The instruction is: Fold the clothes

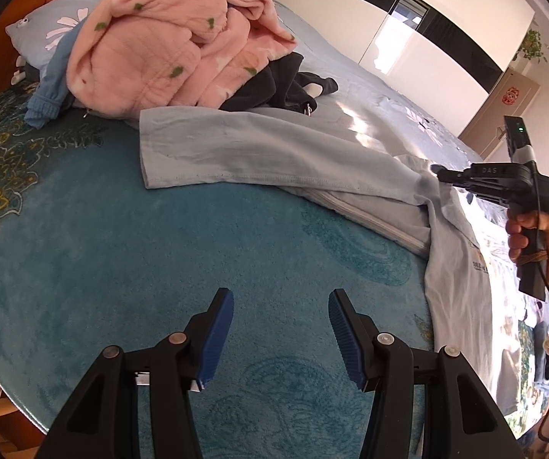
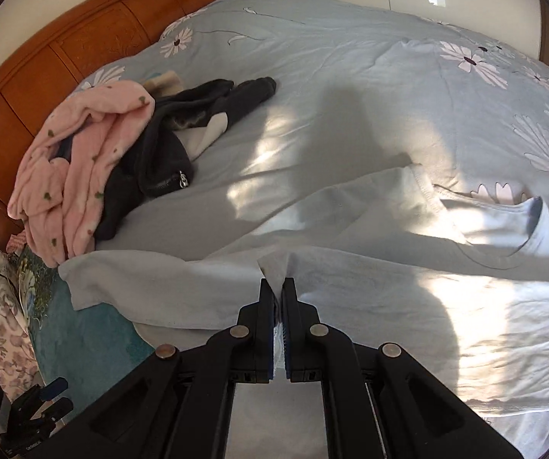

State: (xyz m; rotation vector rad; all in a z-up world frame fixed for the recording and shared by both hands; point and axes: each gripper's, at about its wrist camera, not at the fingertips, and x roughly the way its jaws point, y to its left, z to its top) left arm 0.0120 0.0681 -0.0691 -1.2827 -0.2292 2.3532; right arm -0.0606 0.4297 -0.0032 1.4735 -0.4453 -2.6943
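A pale blue T-shirt [image 1: 255,149] lies spread across the bed, one sleeve reaching onto the teal blanket [image 1: 159,252]. In the right wrist view the shirt [image 2: 370,210] fills the foreground, its collar to the right. My right gripper [image 2: 278,286] is shut on a pinch of the shirt's fabric, near where the sleeve meets the body. The left wrist view shows this right gripper [image 1: 436,170] from the side, held by a person's hand, its tip on the shirt. My left gripper [image 1: 280,298] hovers open over the teal blanket with nothing between its blue pads. It is short of the shirt.
A pile of clothes sits near the wooden headboard [image 2: 64,49]: a pink fleece garment [image 1: 152,38], a black zipped garment [image 1: 274,84] and a blue cuffed piece [image 1: 44,107]. The flowered duvet [image 2: 351,57] stretches beyond the shirt. White wardrobe doors [image 1: 427,38] stand behind the bed.
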